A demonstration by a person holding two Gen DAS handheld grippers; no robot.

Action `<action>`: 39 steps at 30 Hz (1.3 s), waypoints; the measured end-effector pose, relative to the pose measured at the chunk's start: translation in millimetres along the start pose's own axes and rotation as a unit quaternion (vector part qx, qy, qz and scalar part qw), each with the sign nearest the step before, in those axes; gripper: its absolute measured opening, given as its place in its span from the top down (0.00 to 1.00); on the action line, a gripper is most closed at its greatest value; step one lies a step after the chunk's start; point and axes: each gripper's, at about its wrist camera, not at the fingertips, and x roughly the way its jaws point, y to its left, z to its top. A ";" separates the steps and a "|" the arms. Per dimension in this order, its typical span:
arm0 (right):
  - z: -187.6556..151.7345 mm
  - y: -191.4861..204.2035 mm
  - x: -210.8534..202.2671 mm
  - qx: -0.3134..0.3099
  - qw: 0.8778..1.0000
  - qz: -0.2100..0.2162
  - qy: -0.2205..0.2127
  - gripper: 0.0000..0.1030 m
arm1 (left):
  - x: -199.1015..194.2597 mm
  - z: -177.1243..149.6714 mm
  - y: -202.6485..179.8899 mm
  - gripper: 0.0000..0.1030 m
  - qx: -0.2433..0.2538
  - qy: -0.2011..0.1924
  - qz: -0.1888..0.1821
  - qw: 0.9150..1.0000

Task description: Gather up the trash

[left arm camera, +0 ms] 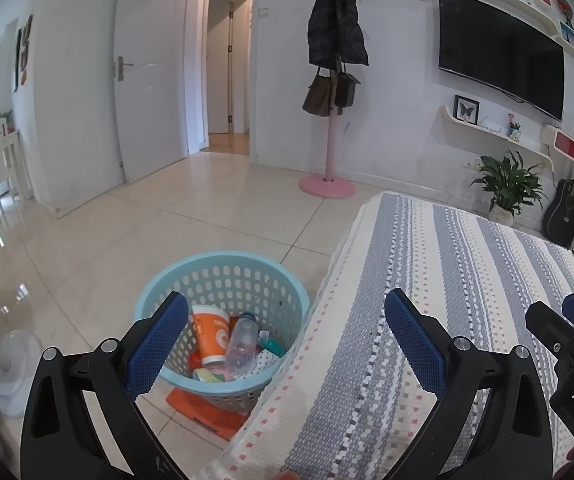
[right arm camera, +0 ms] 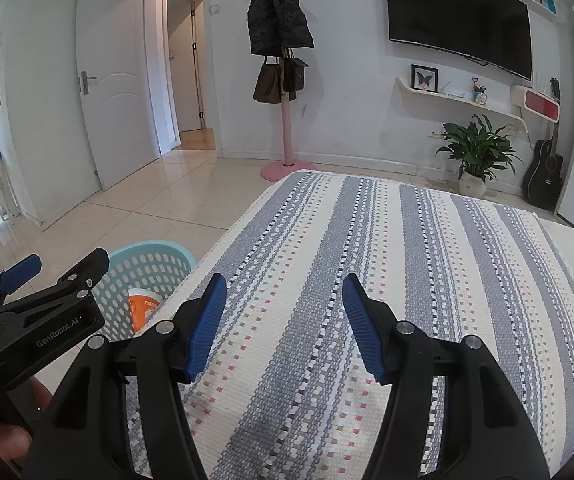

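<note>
The trash point(left arm camera: 227, 340) lies in a light blue perforated basket point(left arm camera: 223, 268) standing on the tiled floor point(left arm camera: 147, 220), just beside the edge of the tabletop, which is covered by a striped woven cloth point(left arm camera: 427, 280). Inside the basket are an orange and white paper cup point(left arm camera: 211, 334), a clear plastic bottle point(left arm camera: 241, 340) leaning against it, and some smaller wrappers underneath. An orange flat thing point(left arm camera: 203, 408) lies on the floor under the basket.

The left hand-held gripper point(left arm camera: 287, 340) hangs above the basket's rim and the cloth's edge, its blue pads spread wide with nothing between them; the trash sits below and just ahead of its left finger.

The right hand-held gripper point(right arm camera: 283, 324) hovers over the striped cloth, its jaws apart and empty. From there the basket point(right arm camera: 147, 264) is off to the left, past the tabletop's edge, with the orange cup point(right arm camera: 143, 308) showing inside.
</note>
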 end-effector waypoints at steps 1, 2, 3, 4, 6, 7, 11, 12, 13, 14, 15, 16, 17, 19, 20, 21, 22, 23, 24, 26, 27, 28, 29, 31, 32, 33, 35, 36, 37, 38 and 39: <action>0.1 -0.3 0.0 0.001 1.000 0.002 0.000 0.45 | 0.2 0.2 0.6 0.07 -0.001 0.000 -0.001 1.000; 0.1 -0.5 -0.3 0.002 1.000 0.002 0.000 0.45 | -0.2 0.0 0.7 0.07 -0.002 0.000 0.000 1.000; 0.1 -0.8 -0.5 0.003 1.000 0.002 0.000 0.45 | -0.1 0.0 0.6 0.07 -0.001 0.000 0.002 1.000; 0.1 -0.9 -0.5 0.004 1.000 0.002 0.000 0.45 | -0.2 -0.1 0.5 0.07 -0.001 0.001 0.002 1.000; 0.0 -1.9 -0.5 0.007 1.000 0.003 0.001 0.45 | 0.4 0.0 0.4 0.07 0.000 0.002 0.002 1.000; 0.6 -2.2 0.3 0.008 1.000 0.003 0.001 0.45 | 0.4 -0.2 0.6 0.07 0.000 0.002 0.003 1.000; 0.5 -3.5 0.7 0.010 1.000 0.005 0.002 0.45 | 0.4 0.5 0.0 0.07 0.000 0.003 0.002 1.000; 0.5 -3.8 0.7 0.011 1.000 0.005 0.002 0.45 | 0.6 0.3 0.1 0.07 0.000 0.004 0.001 1.000; 0.3 -3.6 0.7 0.011 1.000 0.006 0.002 0.45 | 0.8 0.1 0.1 0.07 0.000 0.005 0.000 1.000; 0.3 -3.9 1.0 0.011 1.000 0.006 0.002 0.45 | 1.0 -0.2 -0.2 0.07 0.000 0.007 -0.002 1.000; 0.2 -4.0 1.3 0.011 1.000 0.006 0.002 0.45 | 1.8 0.1 0.1 0.07 -0.001 0.009 -0.003 1.000; 0.1 -4.5 1.5 0.012 1.000 0.008 0.003 0.45 | 2.8 -0.1 0.1 0.07 -0.001 0.012 -0.005 1.000; -0.2 -4.5 1.4 0.013 1.000 0.008 0.003 0.45 | 3.5 -0.3 0.3 0.07 -0.002 0.013 -0.004 1.000; -0.2 -5.4 1.6 0.015 1.000 0.009 0.003 0.45 | 3.5 -0.6 0.7 0.07 -0.003 0.013 -0.004 1.000; 0.0 -6.3 1.5 0.015 1.000 0.010 0.003 0.45 | 3.0 -0.7 0.5 0.07 -0.003 0.012 -0.003 1.000; -0.1 -6.6 1.5 0.015 1.000 0.010 0.003 0.45 | 2.5 -0.8 0.0 0.07 -0.003 0.010 -0.001 1.000; -0.1 -6.6 1.6 0.015 1.000 0.010 0.003 0.45 | 3.1 -0.2 0.2 0.07 -0.002 0.011 -0.002 1.000; -0.2 -6.8 1.7 0.015 1.000 0.010 0.003 0.45 | 3.3 0.0 0.2 0.07 -0.002 0.011 -0.002 1.000; -0.3 -7.0 1.7 0.015 1.000 0.011 0.003 0.45 | 2.9 0.0 0.2 0.07 -0.003 0.011 -0.002 1.000; -0.1 -6.7 1.7 0.015 1.000 0.010 0.003 0.45 | 2.9 0.0 0.3 0.07 -0.003 0.010 -0.002 1.000; 0.0 -6.5 1.7 0.015 1.000 0.010 0.003 0.45 | 2.5 -0.3 0.4 0.07 -0.004 0.010 -0.002 1.000; -0.2 -6.7 1.7 0.015 1.000 0.011 0.002 0.45 | 2.2 -0.6 0.1 0.07 -0.004 0.009 -0.002 1.000; 0.3 -6.9 2.0 0.015 1.000 0.011 0.003 0.45 | 2.0 -0.8 -0.2 0.07 -0.004 0.009 -0.002 1.000; -0.2 -7.3 2.7 0.015 1.000 0.012 0.004 0.45 | 2.5 -0.8 -0.7 0.07 -0.004 0.010 -0.002 1.000; 0.0 -7.0 2.8 0.015 1.000 0.012 0.004 0.45 | 2.2 -0.7 -0.5 0.07 -0.004 0.010 -0.002 1.000; 0.0 -6.9 2.9 0.014 1.000 0.012 0.004 0.45 | 2.0 -0.8 -0.8 0.07 -0.005 0.010 -0.003 1.000; 0.0 -7.0 3.0 0.015 1.000 0.012 0.004 0.45 | 2.2 -0.3 -0.2 0.07 -0.007 0.011 -0.004 1.000; -0.2 -7.1 3.5 0.015 1.000 0.012 0.004 0.45 | 2.1 -0.2 -0.4 0.07 -0.006 0.010 -0.004 1.000; -0.2 -7.0 3.6 0.015 1.000 0.012 0.005 0.45 | 2.2 0.3 -0.5 0.07 -0.006 0.010 -0.004 1.000; -0.2 -6.5 3.9 0.015 1.000 0.012 0.005 0.45 | 1.7 -0.1 -0.6 0.07 -0.006 0.009 -0.003 1.000; -0.4 -6.6 4.4 0.015 1.000 0.013 0.005 0.45 | 0.7 -0.6 -1.0 0.07 -0.006 0.007 -0.002 1.000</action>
